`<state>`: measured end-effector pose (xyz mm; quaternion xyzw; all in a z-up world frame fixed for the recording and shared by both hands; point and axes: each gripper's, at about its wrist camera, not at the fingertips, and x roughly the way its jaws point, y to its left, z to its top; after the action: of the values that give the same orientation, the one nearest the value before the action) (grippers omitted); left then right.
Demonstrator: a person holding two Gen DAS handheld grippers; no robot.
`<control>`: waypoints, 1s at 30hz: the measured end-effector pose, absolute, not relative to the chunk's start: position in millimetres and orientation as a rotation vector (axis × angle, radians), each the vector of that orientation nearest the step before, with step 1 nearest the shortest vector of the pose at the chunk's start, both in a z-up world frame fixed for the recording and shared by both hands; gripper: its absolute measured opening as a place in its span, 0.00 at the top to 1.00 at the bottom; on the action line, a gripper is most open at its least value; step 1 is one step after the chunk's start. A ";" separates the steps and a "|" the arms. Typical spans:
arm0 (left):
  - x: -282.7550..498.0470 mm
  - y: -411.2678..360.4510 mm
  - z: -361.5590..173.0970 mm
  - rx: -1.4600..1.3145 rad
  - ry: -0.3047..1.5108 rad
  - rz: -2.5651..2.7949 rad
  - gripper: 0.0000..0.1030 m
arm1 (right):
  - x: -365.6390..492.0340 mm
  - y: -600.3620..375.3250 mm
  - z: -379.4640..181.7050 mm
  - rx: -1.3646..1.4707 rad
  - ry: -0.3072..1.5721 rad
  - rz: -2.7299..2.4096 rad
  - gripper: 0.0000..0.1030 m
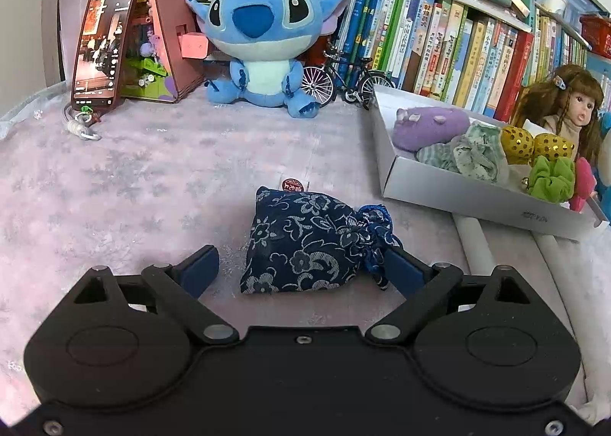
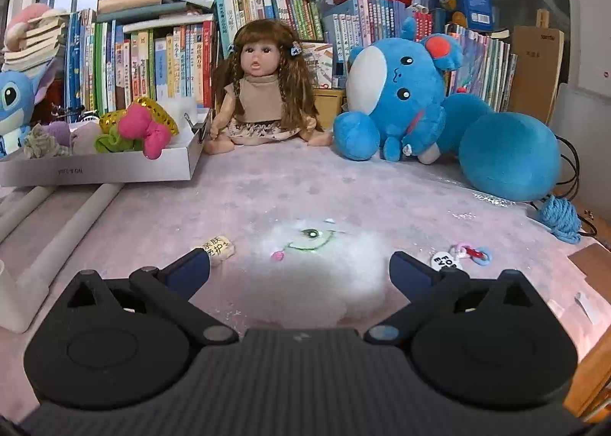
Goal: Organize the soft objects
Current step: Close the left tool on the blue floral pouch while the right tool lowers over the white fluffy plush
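Left hand-held gripper [image 1: 301, 270] spread wide around the navy floral drawstring pouch [image 1: 311, 243]; right hand-held gripper [image 2: 299, 268] spread wide around the white fluffy plush [image 2: 324, 264], box [image 2: 114, 168] at 10 o'clock.

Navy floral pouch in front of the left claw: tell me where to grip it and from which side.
Grip the navy floral pouch across its plump middle, coming straight forward as the left claw already faces it. Its jaws stand open on either side of it. The body is full and soft; the gathered neck at its right is thin and floppy.
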<state>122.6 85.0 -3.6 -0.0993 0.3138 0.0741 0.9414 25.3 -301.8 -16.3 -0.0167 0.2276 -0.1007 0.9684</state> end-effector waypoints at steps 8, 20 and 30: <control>125.1 83.7 -4.5 -0.193 0.644 0.154 0.07 | 32.3 -298.8 -18.4 -0.037 0.496 -0.196 0.00; 132.8 79.4 -4.1 -0.175 0.654 0.159 0.06 | 38.1 -299.6 -20.1 -0.039 0.537 -0.204 0.00; 142.7 71.0 -3.2 -0.171 0.664 0.128 0.16 | 43.9 -299.1 -22.1 -0.047 0.577 -0.212 0.00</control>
<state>142.7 71.0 -3.2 -0.0838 0.3255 0.0629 0.9397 43.9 -299.1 -22.1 -0.0231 0.2841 -0.1044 0.9528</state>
